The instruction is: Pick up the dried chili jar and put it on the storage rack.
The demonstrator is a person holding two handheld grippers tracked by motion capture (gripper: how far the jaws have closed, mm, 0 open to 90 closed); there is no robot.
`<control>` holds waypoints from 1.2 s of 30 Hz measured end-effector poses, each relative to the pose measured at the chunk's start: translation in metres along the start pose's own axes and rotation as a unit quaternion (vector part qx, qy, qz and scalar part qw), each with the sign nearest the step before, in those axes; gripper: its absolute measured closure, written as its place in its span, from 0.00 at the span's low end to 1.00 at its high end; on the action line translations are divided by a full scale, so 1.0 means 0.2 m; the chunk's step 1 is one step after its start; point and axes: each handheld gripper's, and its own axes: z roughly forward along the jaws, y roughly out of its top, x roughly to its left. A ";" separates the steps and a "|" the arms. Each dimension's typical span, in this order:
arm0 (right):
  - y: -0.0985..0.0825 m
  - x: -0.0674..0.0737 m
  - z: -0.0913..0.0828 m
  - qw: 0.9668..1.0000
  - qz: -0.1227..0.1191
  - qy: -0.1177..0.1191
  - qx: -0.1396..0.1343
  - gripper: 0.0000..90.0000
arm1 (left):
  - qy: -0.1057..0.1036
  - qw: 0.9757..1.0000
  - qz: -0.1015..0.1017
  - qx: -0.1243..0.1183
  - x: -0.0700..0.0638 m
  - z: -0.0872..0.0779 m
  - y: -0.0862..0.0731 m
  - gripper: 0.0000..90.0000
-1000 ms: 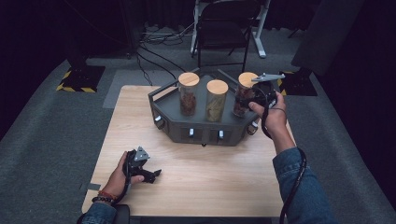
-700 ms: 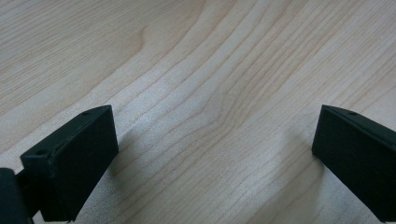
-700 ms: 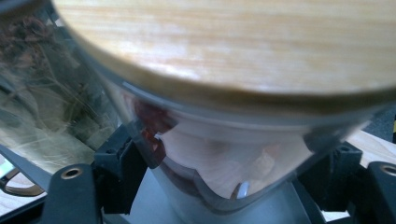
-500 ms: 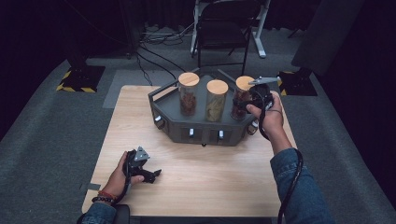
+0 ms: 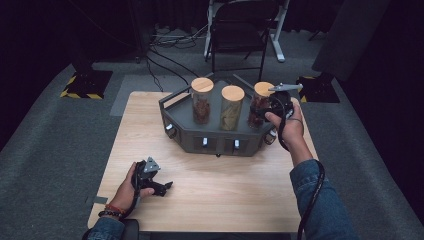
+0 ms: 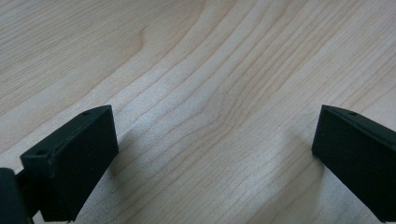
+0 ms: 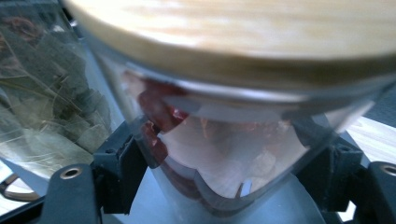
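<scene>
Near the table's front edge the left gripper (image 5: pixel 159 186) rests unmoved on the wood, jaws apart, empty. Farther away, the right gripper (image 5: pixel 270 107) has lowered a little and clamps the right-hand jar (image 5: pixel 260 106), standing on the grey tray (image 5: pixel 172 102); I think a lift comes next.

Table (image 5: pixel 150 130): pale wood, fine wavy grain lines

Tray (image 5: pixel 215 137): dark grey, small light knobs along its front

Right jar (image 5: pixel 260 105): clear glass, light wooden lid, dark red contents

Middle jar (image 5: pixel 232 107): same lid, dull olive-brown leaves

Left jar (image 5: pixel 202 101): same lid, reddish-brown contents

Left gripper (image 5: pixel 162 187), right gripper (image 5: pixel 270 107): black jaws, grey plate on top

Sleeve (image 5: pixel 320 200): blue denim

Floor (image 5: pixel 60 145): grey carpet; yellow-black hazard stripes (image 5: pixel 80 93) at a base
</scene>
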 end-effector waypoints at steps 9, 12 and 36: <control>-0.01 0.01 0.00 1.000 -0.003 -0.005 -0.002 0.28 | 0.000 1.000 0.000 0.000 0.00 0.00 0.00 0.00; -0.01 0.01 0.00 1.000 -0.011 -0.010 0.000 0.26 | 0.000 1.000 0.000 0.000 0.00 0.00 0.00 0.00; -0.02 0.06 0.00 0.997 -0.062 -0.037 -0.005 0.02 | 0.000 1.000 0.000 0.000 0.00 0.00 0.00 0.00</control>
